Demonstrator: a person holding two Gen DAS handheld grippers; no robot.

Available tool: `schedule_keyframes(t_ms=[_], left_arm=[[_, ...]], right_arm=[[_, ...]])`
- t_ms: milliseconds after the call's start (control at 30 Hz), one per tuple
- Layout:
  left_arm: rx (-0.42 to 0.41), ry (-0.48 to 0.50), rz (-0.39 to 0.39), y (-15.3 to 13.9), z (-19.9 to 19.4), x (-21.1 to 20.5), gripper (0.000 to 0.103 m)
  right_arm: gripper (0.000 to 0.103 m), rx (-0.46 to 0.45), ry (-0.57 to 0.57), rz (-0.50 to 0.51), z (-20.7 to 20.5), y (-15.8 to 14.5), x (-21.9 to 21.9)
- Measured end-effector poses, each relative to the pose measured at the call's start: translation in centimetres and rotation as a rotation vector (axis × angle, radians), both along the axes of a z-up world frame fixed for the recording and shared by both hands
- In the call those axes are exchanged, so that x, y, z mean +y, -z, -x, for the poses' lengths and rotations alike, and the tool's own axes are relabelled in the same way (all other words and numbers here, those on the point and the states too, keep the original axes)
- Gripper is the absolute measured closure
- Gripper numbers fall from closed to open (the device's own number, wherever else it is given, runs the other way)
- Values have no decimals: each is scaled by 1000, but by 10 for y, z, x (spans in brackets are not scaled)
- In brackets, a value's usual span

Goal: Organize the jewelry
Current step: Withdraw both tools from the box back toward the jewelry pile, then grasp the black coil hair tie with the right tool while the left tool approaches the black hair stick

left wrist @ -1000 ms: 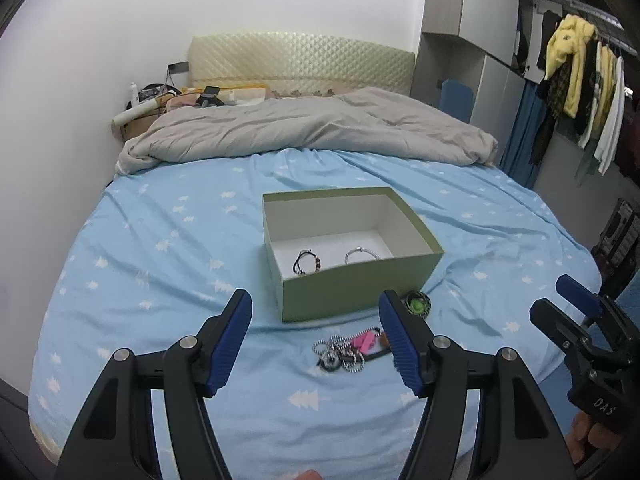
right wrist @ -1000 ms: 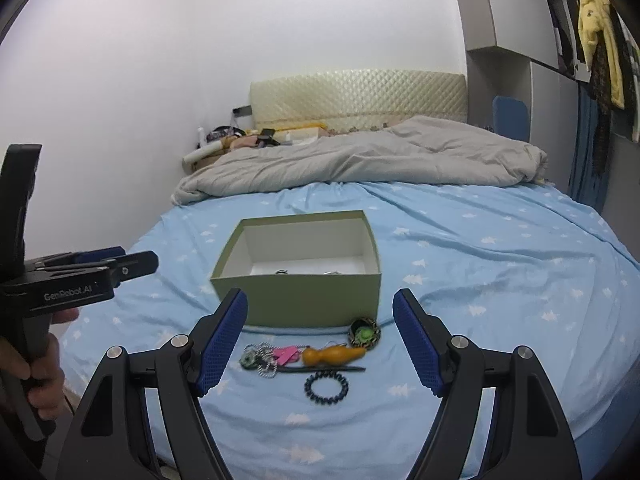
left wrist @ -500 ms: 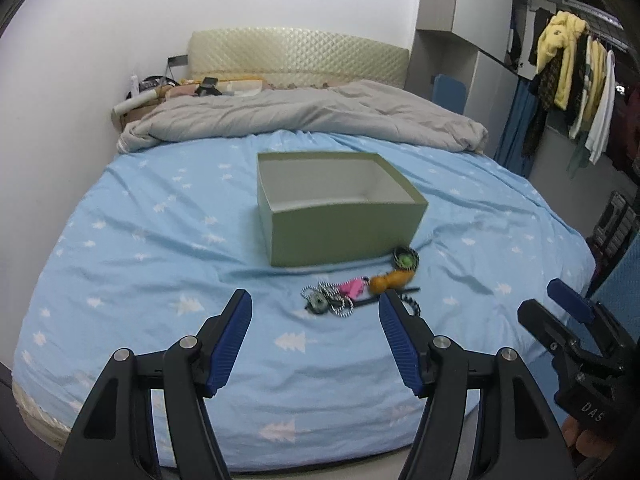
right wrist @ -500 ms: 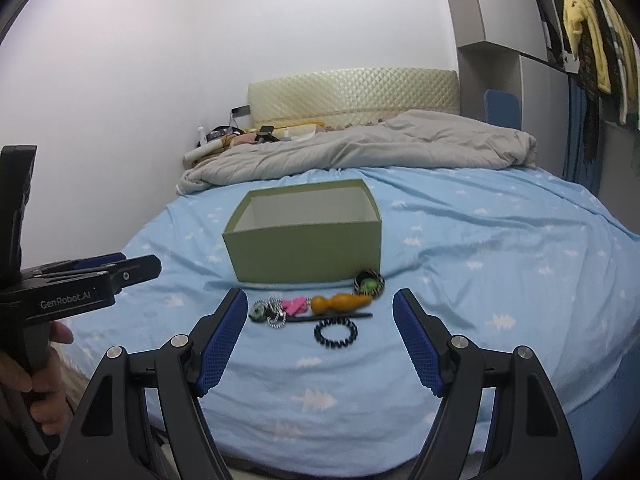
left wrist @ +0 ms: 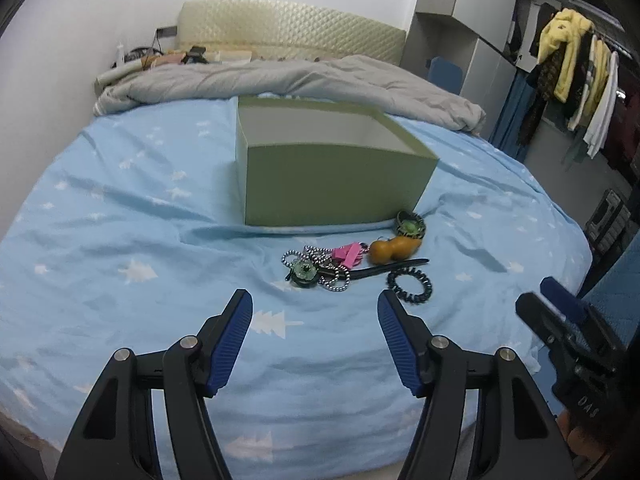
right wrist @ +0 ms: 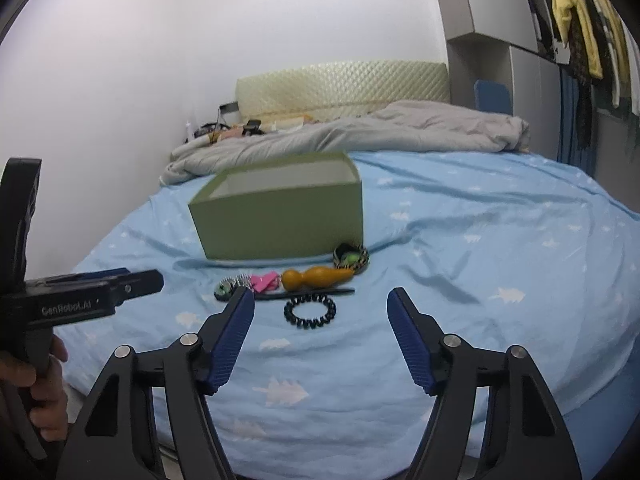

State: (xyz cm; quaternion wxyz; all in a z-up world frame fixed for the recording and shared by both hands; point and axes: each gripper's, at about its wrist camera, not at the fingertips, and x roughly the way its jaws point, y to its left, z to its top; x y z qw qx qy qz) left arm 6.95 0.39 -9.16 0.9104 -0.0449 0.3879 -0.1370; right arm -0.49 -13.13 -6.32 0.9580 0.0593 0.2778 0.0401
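Observation:
An open green box (left wrist: 332,176) (right wrist: 280,216) stands on the blue bedsheet; its inside is hidden from this low angle. In front of it lie a beaded chain with a green pendant (left wrist: 308,270) (right wrist: 230,286), a pink clip (left wrist: 347,254) (right wrist: 265,281), an orange gourd charm (left wrist: 394,249) (right wrist: 318,276), a green round piece (left wrist: 410,226) (right wrist: 351,258), a black hair stick (left wrist: 384,270) (right wrist: 304,293) and a black coil hair tie (left wrist: 410,286) (right wrist: 310,312). My left gripper (left wrist: 314,336) and my right gripper (right wrist: 320,336) are both open and empty, low and short of the items.
A grey duvet (left wrist: 280,80) is bunched at the head of the bed below a padded headboard (left wrist: 288,34). Clothes (left wrist: 572,68) hang at the right by grey cabinets. The bed's near edge (left wrist: 320,464) lies just under the grippers.
Both grippers have dropped lower and come closer to the bed, so the box's inside and the bracelets in it are no longer seen. Both stay open.

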Motion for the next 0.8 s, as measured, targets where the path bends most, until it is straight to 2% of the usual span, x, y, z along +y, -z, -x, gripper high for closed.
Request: schedule_keyframes(t_ms=[167, 267, 533, 800], left_arm=[[48, 5, -2, 33, -25, 1, 40], [81, 10, 5, 48, -37, 1, 47], [94, 44, -28, 66, -58, -14, 47], [90, 78, -35, 64, -80, -19, 48]], right_arm=[[35, 17, -17, 22, -18, 24, 9], [35, 35, -21, 18, -30, 35, 12], [35, 90, -41, 44, -58, 63, 19], [36, 127, -48, 65, -85, 79, 21]])
